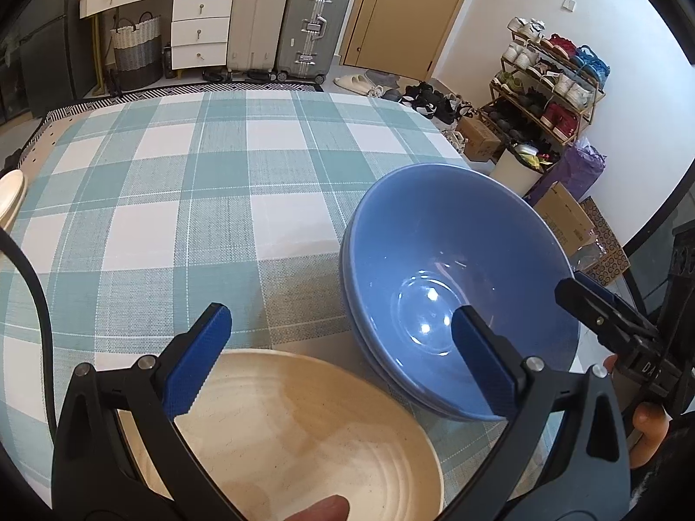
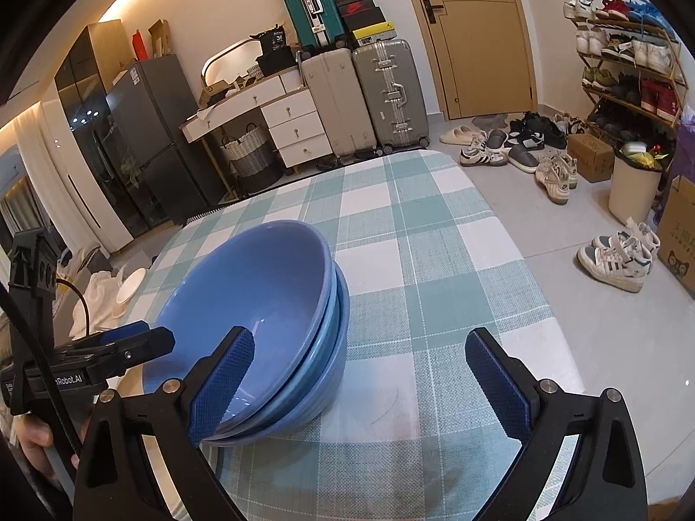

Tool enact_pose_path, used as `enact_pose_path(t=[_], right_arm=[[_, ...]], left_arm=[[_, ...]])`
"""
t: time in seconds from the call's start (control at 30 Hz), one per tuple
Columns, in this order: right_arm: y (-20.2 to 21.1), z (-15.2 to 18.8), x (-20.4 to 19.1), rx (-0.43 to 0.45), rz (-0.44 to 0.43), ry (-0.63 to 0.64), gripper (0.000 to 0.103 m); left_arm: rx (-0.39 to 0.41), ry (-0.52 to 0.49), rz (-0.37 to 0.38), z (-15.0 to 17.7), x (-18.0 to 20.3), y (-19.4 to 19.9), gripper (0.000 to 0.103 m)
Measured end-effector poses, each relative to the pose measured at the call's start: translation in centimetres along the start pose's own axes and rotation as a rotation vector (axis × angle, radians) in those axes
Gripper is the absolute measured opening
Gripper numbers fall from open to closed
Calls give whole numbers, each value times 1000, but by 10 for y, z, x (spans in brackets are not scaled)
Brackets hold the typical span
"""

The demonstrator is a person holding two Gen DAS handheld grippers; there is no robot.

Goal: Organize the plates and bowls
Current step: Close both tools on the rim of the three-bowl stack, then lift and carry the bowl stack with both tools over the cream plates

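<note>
A nested stack of blue bowls (image 1: 460, 260) stands on the checked tablecloth (image 1: 217, 173). Close beside it, nearer to me, sits a cream ribbed bowl (image 1: 304, 430). My left gripper (image 1: 341, 360) hovers open over the cream bowl's far rim, its pads touching nothing. Its right finger shows in front of the blue stack. In the right wrist view my right gripper (image 2: 360, 373) is open over bare cloth. The blue bowls (image 2: 260, 304) lie just left of the gap, behind its left finger. Each gripper shows in the other's view: the right gripper (image 1: 569, 291), the left gripper (image 2: 147, 336).
A pale plate (image 1: 11, 195) lies at the table's left edge and shows as a white plate (image 2: 130, 286) in the right wrist view. The table's right edge (image 2: 521, 260) drops to a floor with shoes. Suitcases (image 2: 360, 95), drawers and a shoe rack stand beyond.
</note>
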State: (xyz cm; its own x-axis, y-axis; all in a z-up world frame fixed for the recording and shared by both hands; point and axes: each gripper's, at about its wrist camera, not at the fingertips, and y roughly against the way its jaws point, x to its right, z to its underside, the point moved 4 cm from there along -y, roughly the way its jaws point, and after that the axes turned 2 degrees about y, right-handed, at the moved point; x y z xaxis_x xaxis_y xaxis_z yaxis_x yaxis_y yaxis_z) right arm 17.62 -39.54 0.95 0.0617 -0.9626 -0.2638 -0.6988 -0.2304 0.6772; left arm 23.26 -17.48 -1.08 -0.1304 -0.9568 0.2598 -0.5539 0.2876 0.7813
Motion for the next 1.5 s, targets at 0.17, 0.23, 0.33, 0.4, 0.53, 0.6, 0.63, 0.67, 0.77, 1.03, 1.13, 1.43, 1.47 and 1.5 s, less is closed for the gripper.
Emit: enact_pose_path(t=[0.17,0.23,0.33,0.4,0.53,0.6,0.63,0.67,0.77,1.03,1.13,1.43,1.47,1.5], right_arm=[[-3,3,-1,2,-29,-11,100],[-3,5,-2,3,-45,-10,100],[-3,7,-2,5,-61,-11,99],[-5,7,-2,-2,-78,-22,94],[-8,5,-1,-18,-91,-37,86],[-10,5,-2,-28,-92,-33,80],[-12,5,-3,-32,-99,-30,77],[-12,4,-2,-34,-106,-32,77],[-16,3,-3,-50,-119,-35,73],[-23,2,-11,-81,-140,-26,61],[-24,2,-14,-85,-154,-22,53],[-21,2,-19,-76,-135,2,46],[-21,2,-19,-76,-133,3,46],[-21,2,-19,-76,-130,4,46]], left_arm=[[-10,7,-1,-1,0,-6,101],[-10,8,-4,-1,0,-7,101],[-12,9,-1,-1,0,-9,101],[-12,13,8,-2,0,-10,101],[-5,15,34,-3,4,-9,101],[-1,11,41,-4,6,-9,100],[-1,7,43,-4,7,-9,100],[-1,4,44,-4,7,-10,99],[-3,4,52,-5,8,-12,91],[-35,-19,94,0,13,-20,58],[-36,-29,111,2,16,-20,49],[-27,-67,58,4,21,-20,35],[-26,-72,54,4,22,-19,35],[-25,-76,49,4,23,-19,35]])
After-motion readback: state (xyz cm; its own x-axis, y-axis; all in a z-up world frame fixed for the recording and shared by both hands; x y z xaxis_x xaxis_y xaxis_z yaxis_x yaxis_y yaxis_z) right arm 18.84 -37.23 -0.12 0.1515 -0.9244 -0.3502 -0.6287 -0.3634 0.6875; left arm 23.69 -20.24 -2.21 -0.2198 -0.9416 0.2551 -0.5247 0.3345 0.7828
